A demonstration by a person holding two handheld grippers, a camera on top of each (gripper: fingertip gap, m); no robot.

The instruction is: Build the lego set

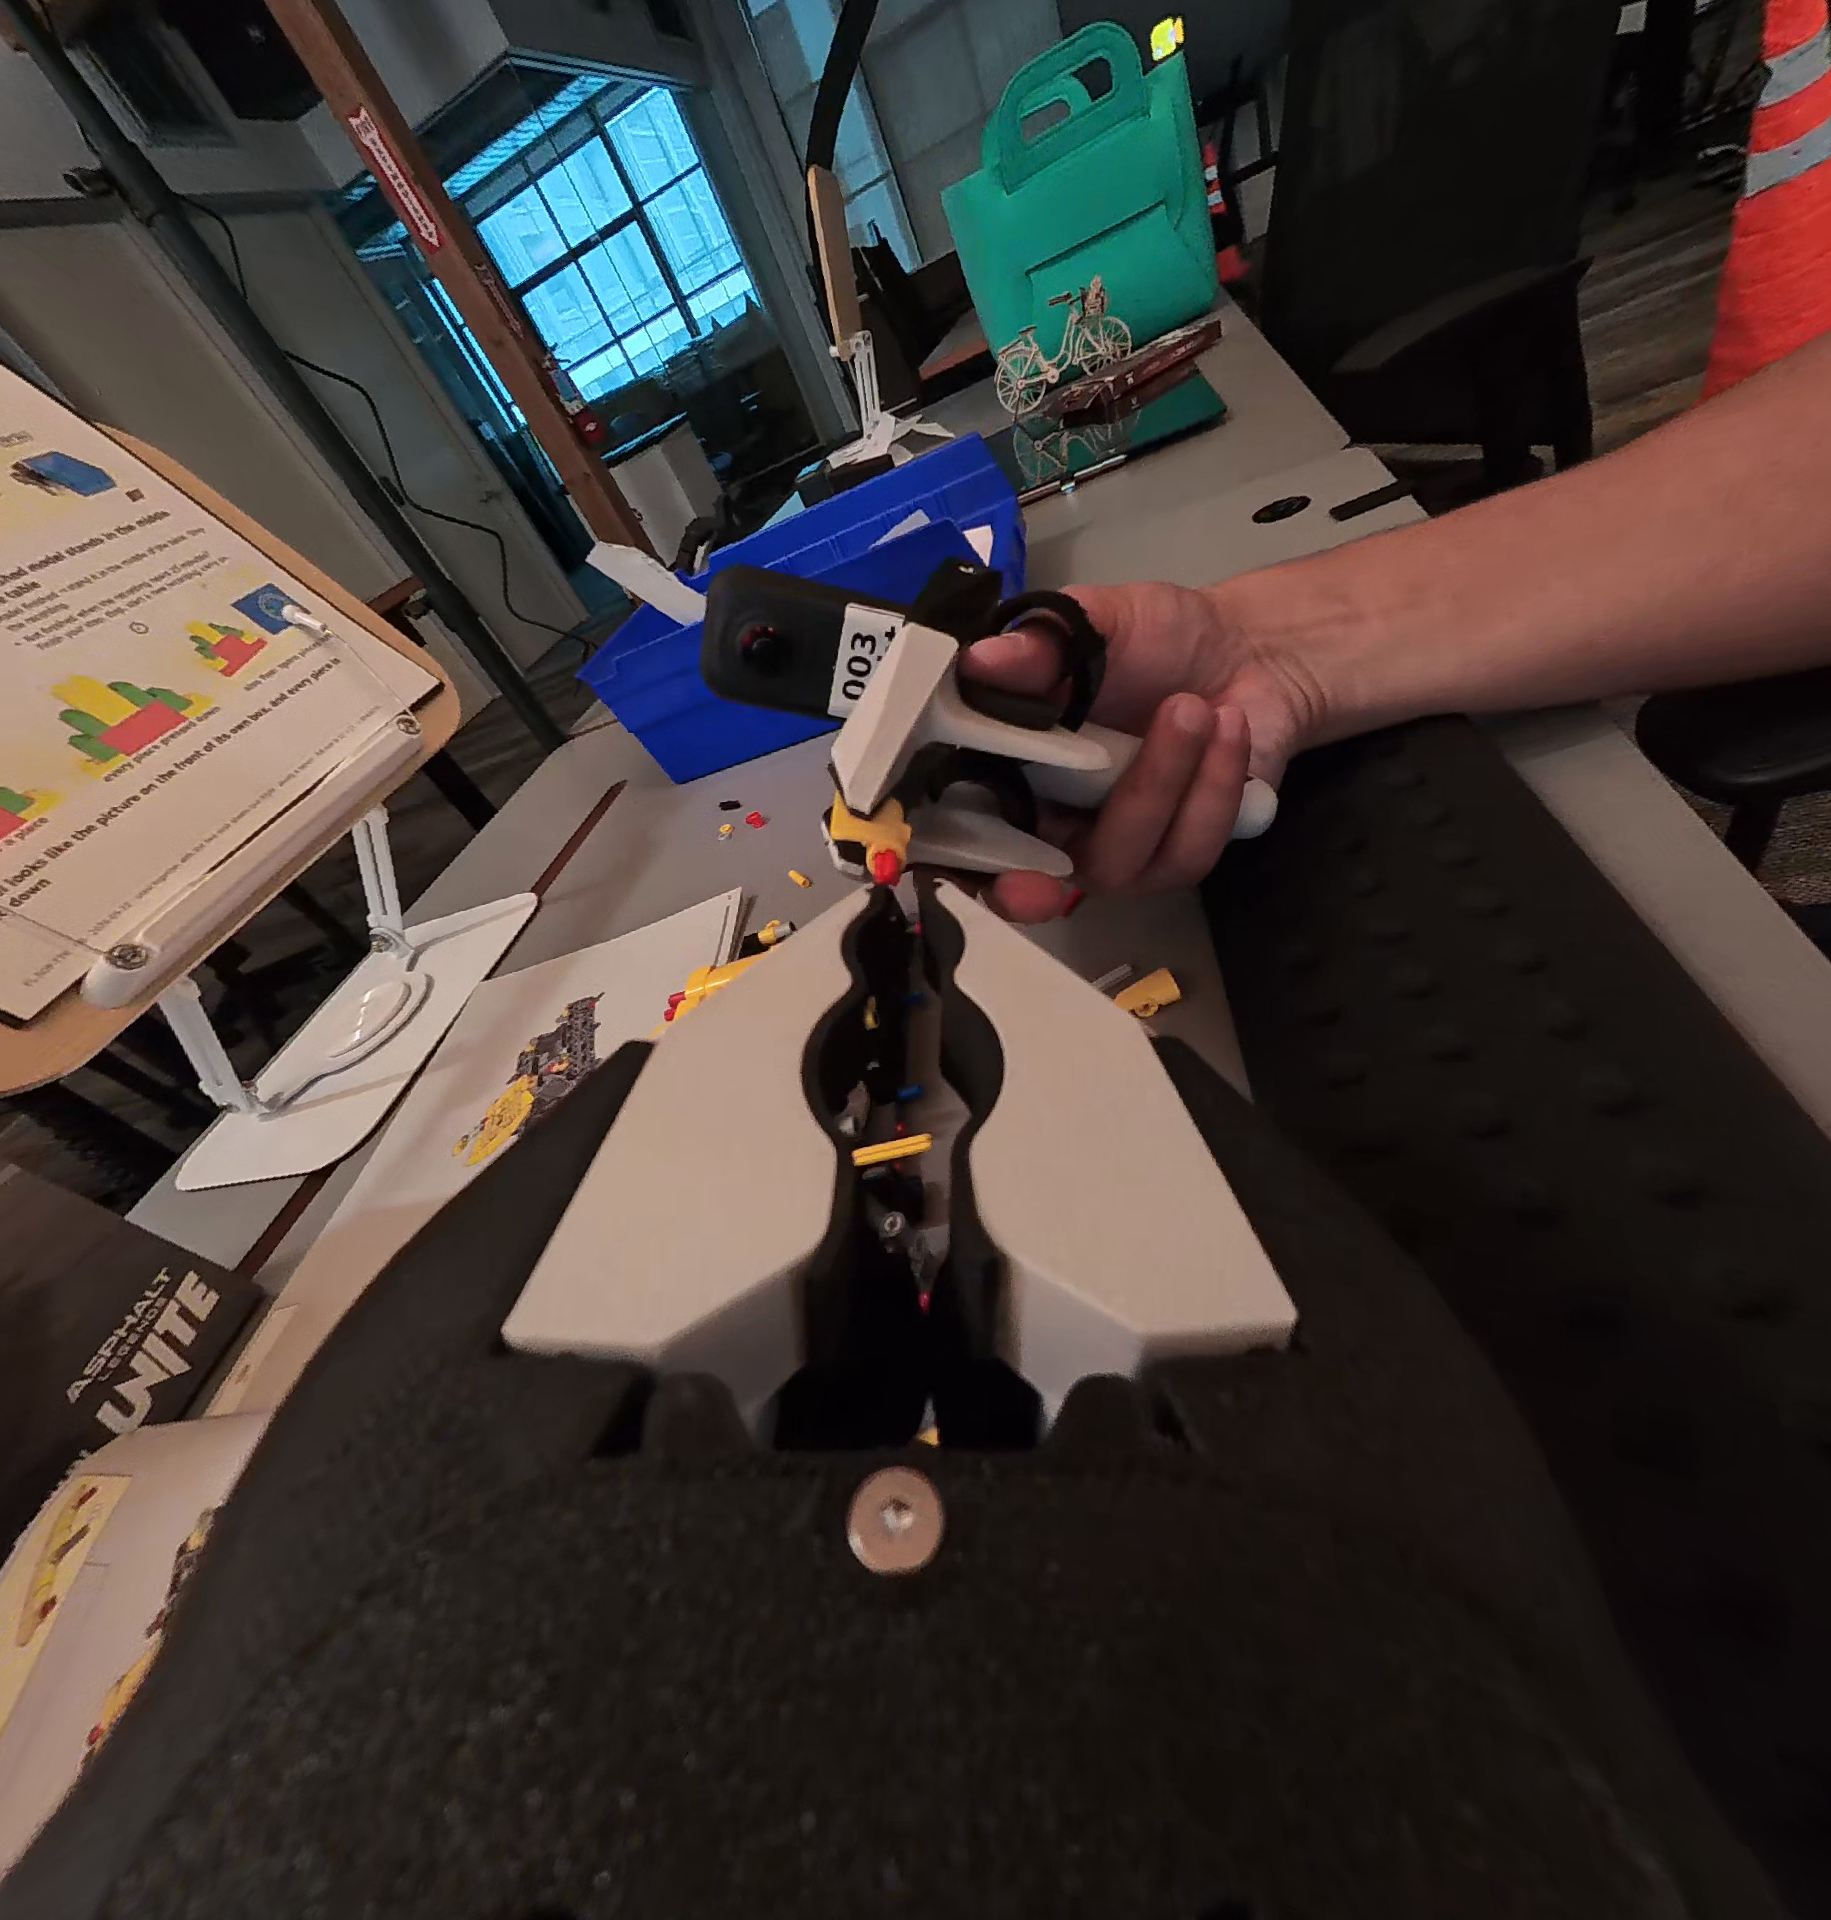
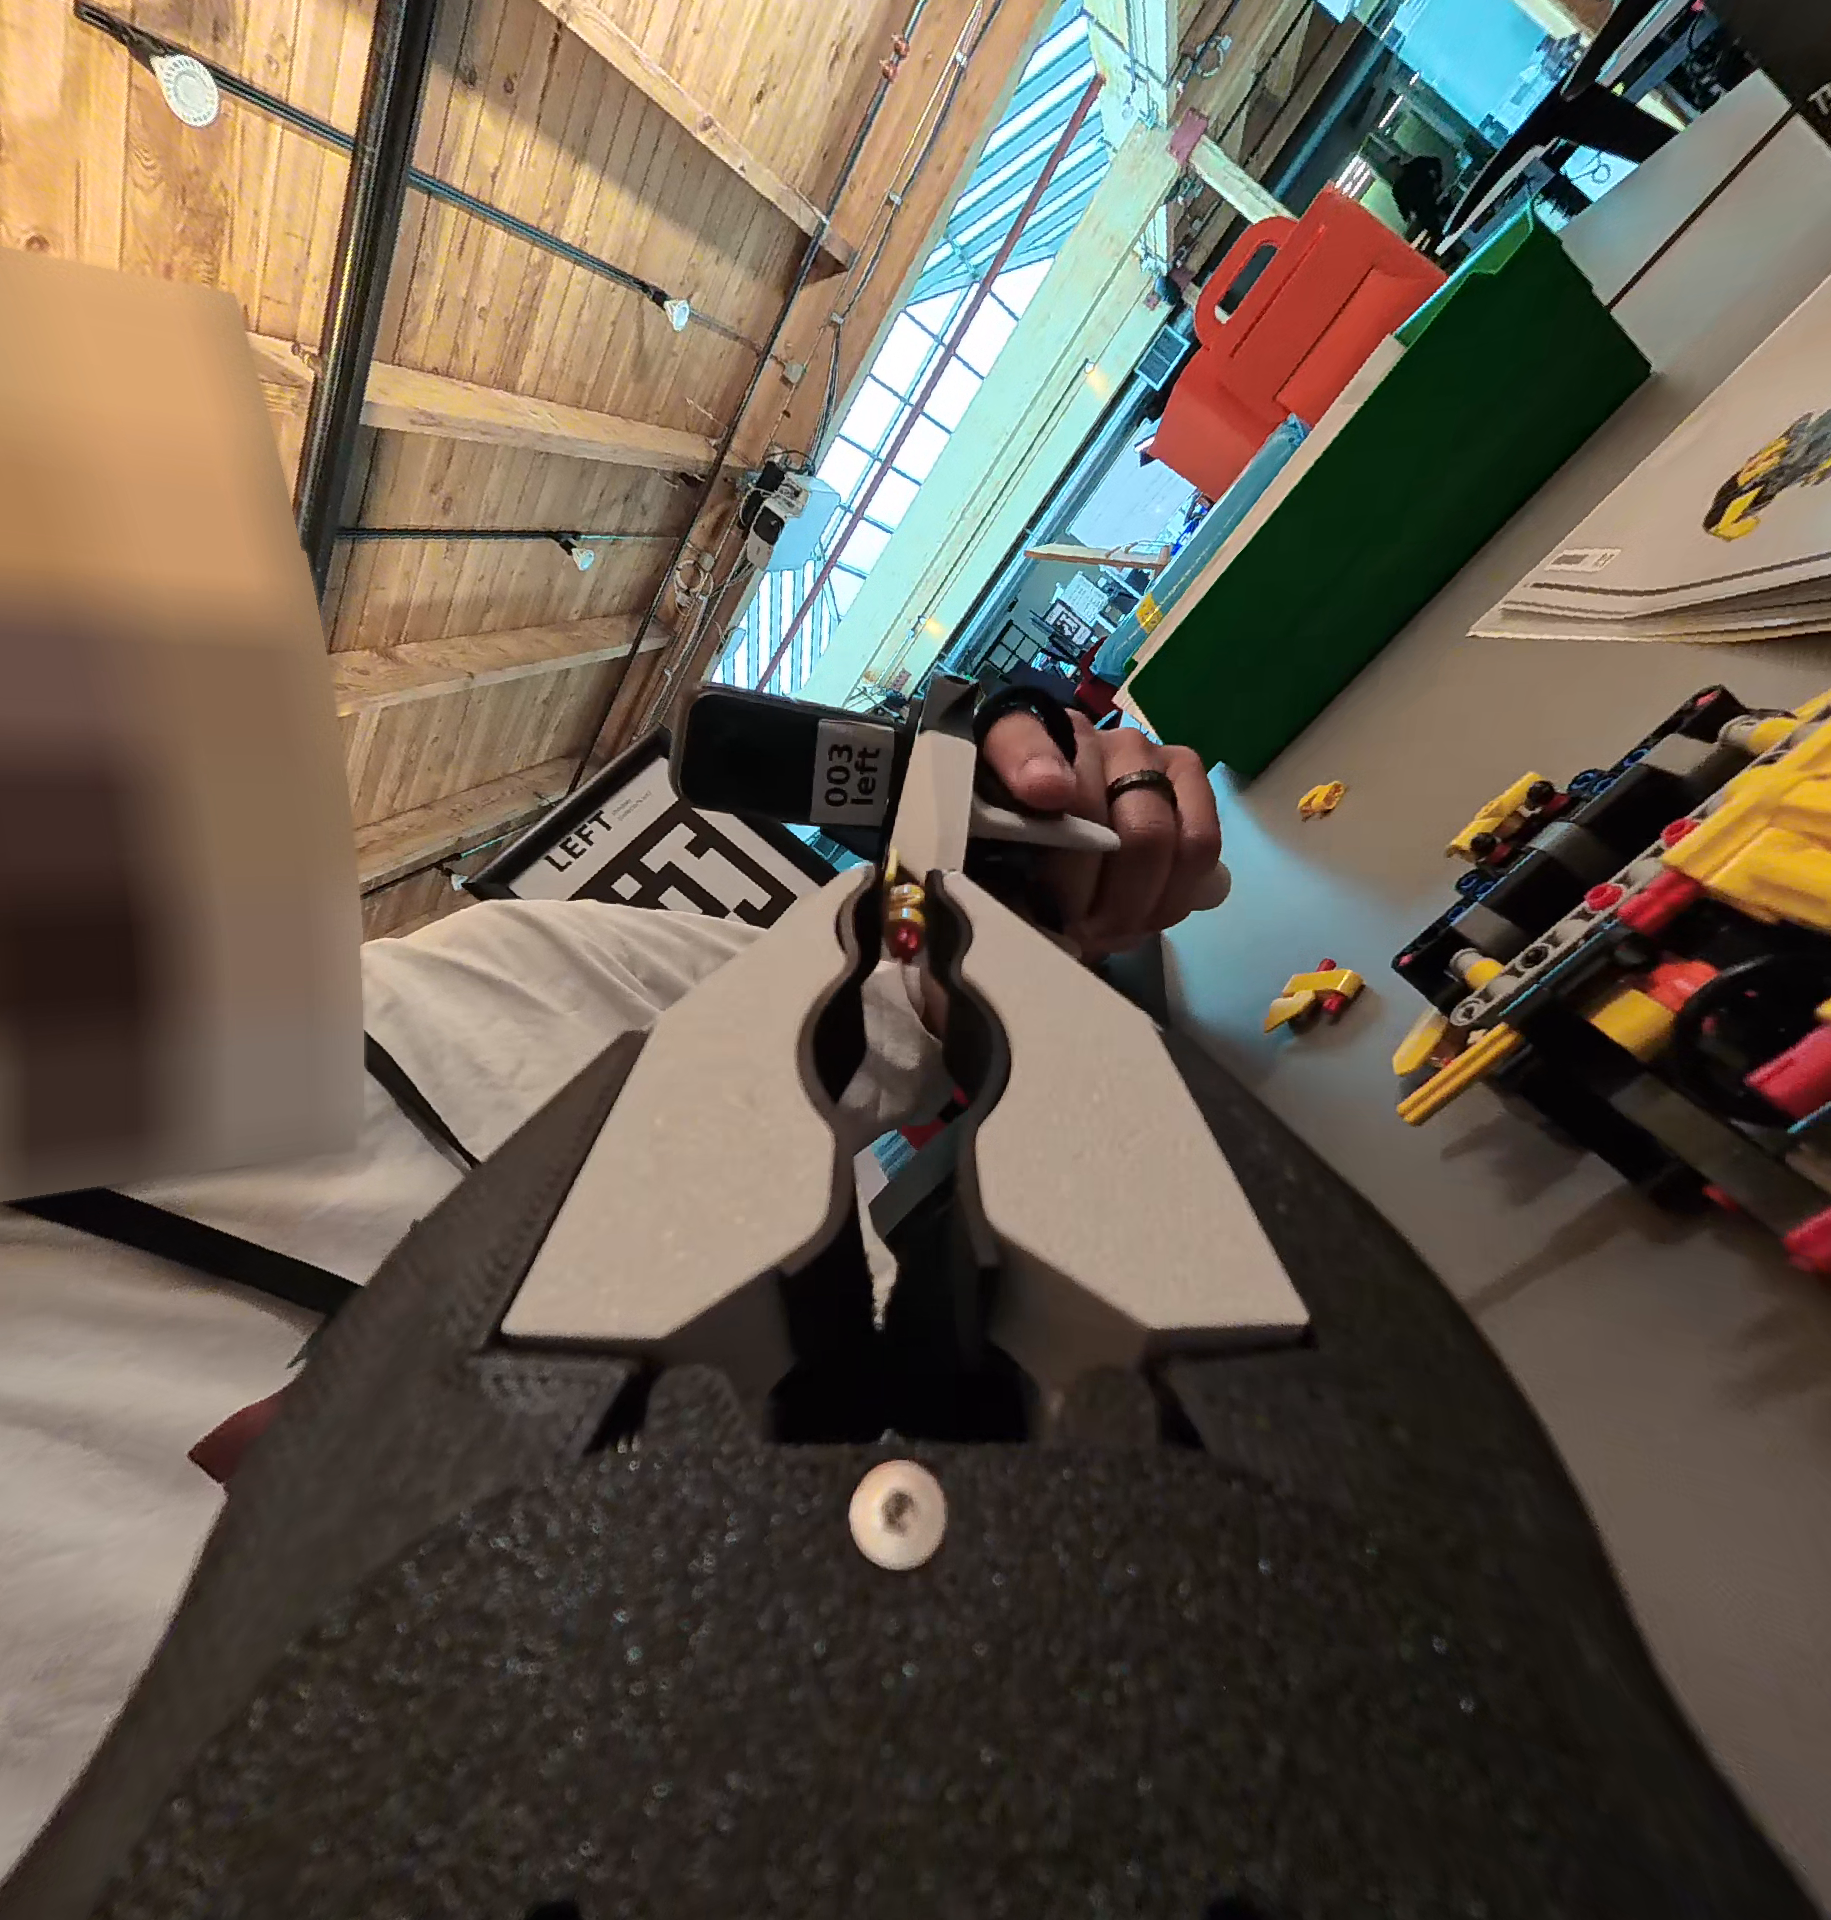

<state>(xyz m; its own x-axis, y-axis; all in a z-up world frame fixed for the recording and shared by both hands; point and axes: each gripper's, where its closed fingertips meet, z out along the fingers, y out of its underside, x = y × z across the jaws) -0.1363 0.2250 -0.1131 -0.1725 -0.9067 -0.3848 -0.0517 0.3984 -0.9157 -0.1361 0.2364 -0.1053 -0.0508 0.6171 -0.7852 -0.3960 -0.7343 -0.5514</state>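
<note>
Now the two claws meet above the grey counter (image 2: 1358,914): the right claw (image 1: 869,847) is closed on a small yellow piece with red pin (image 1: 869,836), the left claw (image 1: 906,904) is nearly closed at that pin, and the next move probably needs careful alignment.

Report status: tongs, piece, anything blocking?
Right tongs shut on yellow piece with red pin. Left tongs nearly closed at the pin, grip unclear. Yellow car model on the table, apart. No obstruction seen.
</note>
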